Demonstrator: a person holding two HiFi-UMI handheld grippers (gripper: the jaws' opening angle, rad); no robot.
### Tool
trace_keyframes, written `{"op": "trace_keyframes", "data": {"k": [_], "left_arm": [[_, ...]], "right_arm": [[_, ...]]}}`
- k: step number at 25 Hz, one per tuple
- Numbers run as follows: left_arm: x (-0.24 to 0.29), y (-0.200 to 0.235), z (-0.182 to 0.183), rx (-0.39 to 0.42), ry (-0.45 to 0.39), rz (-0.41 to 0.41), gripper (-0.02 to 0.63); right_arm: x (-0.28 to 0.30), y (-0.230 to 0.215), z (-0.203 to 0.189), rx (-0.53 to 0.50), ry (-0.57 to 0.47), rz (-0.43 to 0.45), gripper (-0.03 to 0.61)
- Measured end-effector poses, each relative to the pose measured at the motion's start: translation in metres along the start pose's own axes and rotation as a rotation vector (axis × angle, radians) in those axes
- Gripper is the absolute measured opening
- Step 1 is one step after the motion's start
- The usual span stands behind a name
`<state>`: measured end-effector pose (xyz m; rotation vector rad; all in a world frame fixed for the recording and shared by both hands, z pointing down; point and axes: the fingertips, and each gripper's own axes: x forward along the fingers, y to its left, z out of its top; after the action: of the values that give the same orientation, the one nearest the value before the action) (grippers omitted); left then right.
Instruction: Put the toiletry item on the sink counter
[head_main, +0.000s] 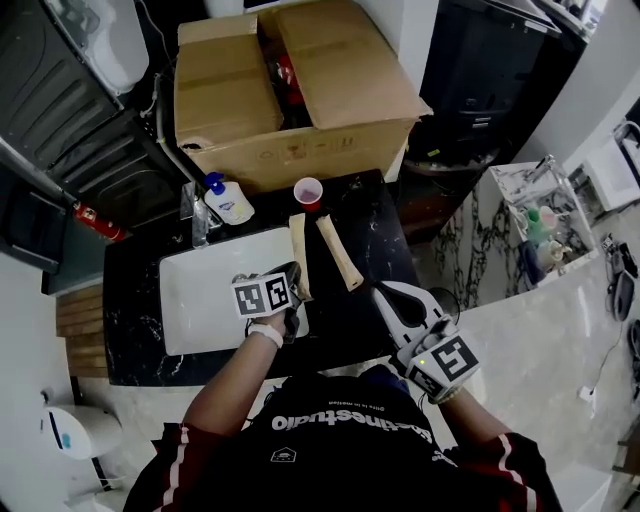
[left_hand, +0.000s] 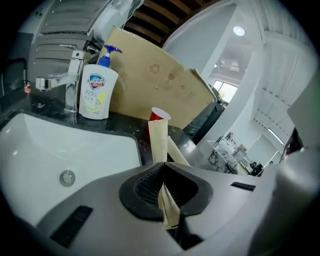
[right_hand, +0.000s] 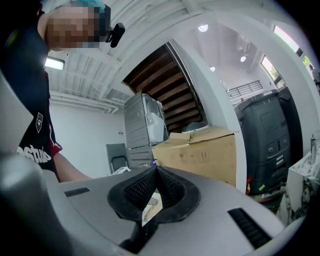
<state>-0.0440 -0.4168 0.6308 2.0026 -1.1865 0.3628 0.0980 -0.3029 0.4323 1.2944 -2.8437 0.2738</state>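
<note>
A long tan paper-wrapped toiletry packet (head_main: 298, 252) lies along the sink's right rim on the black counter (head_main: 375, 215). My left gripper (head_main: 293, 274) is shut on its near end. In the left gripper view the packet (left_hand: 159, 140) runs from between the pads of the left gripper (left_hand: 163, 172) toward a red cup (left_hand: 159, 115). A second tan packet (head_main: 339, 253) lies slanted just to the right, free on the counter. My right gripper (head_main: 383, 293) hovers at the counter's front right, shut, with nothing between its pads (right_hand: 156, 172).
A white sink (head_main: 215, 290) fills the counter's left half, with a faucet (left_hand: 60, 82) and a soap pump bottle (head_main: 228, 200) behind it. The red cup (head_main: 308, 192) stands at the back. A big open cardboard box (head_main: 290, 90) sits behind the counter.
</note>
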Motion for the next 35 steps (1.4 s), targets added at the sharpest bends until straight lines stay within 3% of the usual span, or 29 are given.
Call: {"op": "trace_keyframes", "data": {"k": [8, 13, 17, 21, 27, 31, 33, 35], "left_arm": [[0.036, 0.006, -0.015, -0.099, 0.109, 0.094, 0.021], [0.040, 0.005, -0.013, -0.131, 0.097, 0.082, 0.025], [0.035, 0.006, -0.008, -0.131, 0.062, 0.077, 0.104], [0.015, 0.017, 0.004, -0.132, -0.001, 0.078, 0.135], [-0.055, 0.030, 0.049, -0.007, -0.178, 0.082, 0.131], [-0.114, 0.021, 0.078, 0.082, -0.325, 0.055, 0.057], [-0.140, 0.009, 0.090, 0.142, -0.388, 0.021, 0.028], [-0.160, -0.013, 0.099, 0.219, -0.415, -0.062, 0.015]], "right_arm": [[-0.010, -0.010, -0.001, 0.026, -0.003, -0.007, 0.037], [-0.011, -0.016, -0.002, 0.034, -0.014, -0.016, 0.037], [-0.008, -0.020, -0.001, 0.032, -0.009, -0.015, 0.037], [-0.001, -0.022, 0.005, 0.012, -0.027, -0.014, 0.037], [0.018, -0.017, 0.026, -0.033, -0.038, 0.018, 0.038], [0.034, -0.006, 0.045, -0.049, -0.046, 0.052, 0.038], [0.043, 0.000, 0.053, -0.058, -0.046, 0.069, 0.038], [0.054, 0.010, 0.059, -0.080, -0.042, 0.091, 0.038]]}}
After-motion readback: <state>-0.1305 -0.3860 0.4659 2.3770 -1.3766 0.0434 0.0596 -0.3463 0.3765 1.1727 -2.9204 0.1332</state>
